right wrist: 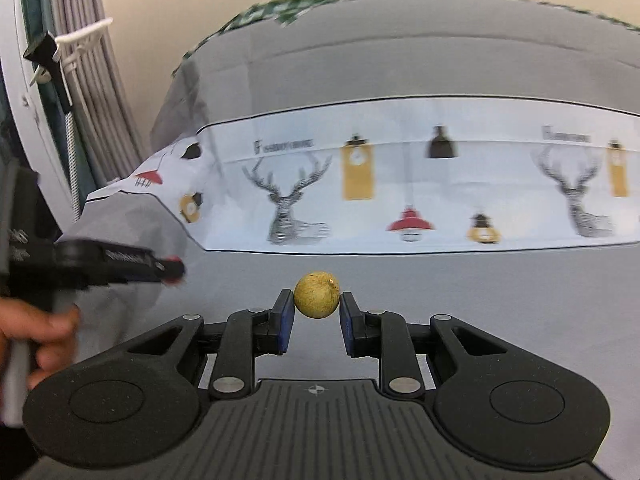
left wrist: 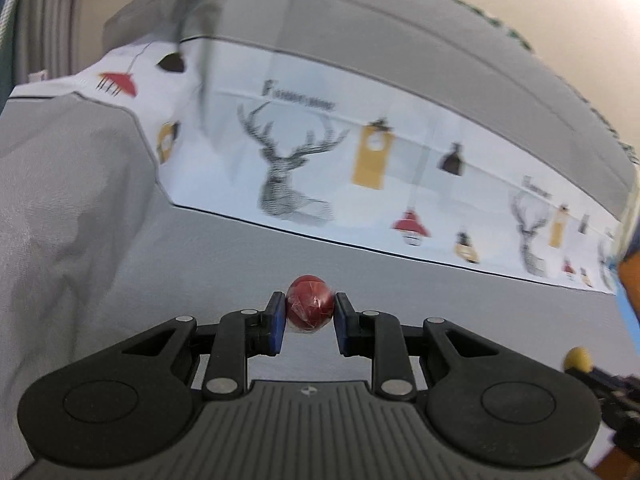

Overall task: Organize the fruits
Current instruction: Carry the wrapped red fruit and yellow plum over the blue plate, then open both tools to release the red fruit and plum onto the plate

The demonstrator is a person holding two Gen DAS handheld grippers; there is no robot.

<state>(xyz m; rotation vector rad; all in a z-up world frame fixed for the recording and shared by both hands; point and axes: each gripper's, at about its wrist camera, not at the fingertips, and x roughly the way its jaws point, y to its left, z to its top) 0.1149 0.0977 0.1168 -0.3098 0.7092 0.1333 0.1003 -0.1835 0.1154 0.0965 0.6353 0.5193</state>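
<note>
Left tool (left wrist: 310,312) grips red fruit (left wrist: 310,302); right tool (right wrist: 317,310), yellow fruit (right wrist: 317,294).

The red fruit (left wrist: 311,302) looks wrapped in thin clear film, shiny and crinkled, with little highlights all over it. The yellow fruit (right wrist: 317,294) is the opposite: dull, slightly rough skin, speckled, no shine at all. Both sit between blue pads (left wrist: 279,326) that look like matt rubbery plastic. The left gripper (left wrist: 310,322) is black matt plastic with a fine grain, ribbed on the flat base, with small brushed-metal pivot pins; the right gripper (right wrist: 316,322) looks the same. Behind the fruit, the grey cloth (right wrist: 360,280) is soft and matt, with a smooth printed white band (right wrist: 400,184) across it.
</note>
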